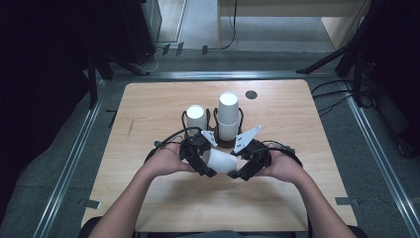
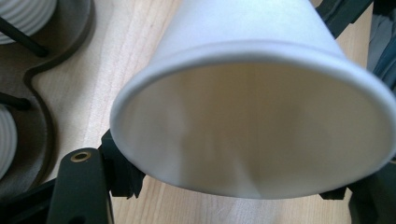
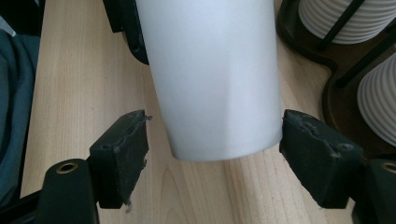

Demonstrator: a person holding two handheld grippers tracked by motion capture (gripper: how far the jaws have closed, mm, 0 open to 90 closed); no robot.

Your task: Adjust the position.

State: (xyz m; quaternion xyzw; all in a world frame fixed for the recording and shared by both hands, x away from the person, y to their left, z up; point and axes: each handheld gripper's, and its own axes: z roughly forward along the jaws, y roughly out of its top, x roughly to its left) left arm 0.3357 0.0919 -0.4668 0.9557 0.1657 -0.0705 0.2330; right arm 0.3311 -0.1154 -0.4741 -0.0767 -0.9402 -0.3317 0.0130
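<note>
The tabletop (image 1: 148, 198) is seen carrying a dark holder (image 1: 225, 143) with two stacks of white cups (image 1: 228, 115), one tall, one short. One loose paper cup (image 1: 221, 161) is held sideways above the near middle, gripped at its rim end by the left claw (image 1: 208, 163). The right claw (image 3: 212, 154) is spread around its base, not touching. It should be closed gently, so the wall is not crushed.

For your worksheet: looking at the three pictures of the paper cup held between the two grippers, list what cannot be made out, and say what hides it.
1. Left gripper view: the paper cup hides the jaws' hold on its rim.
2. Right gripper view: the left gripper is cut off by the top edge and the cup.
3. High view: the holder base is hidden by the grippers.
4. High view: the dark disc is too small to identify.
</note>
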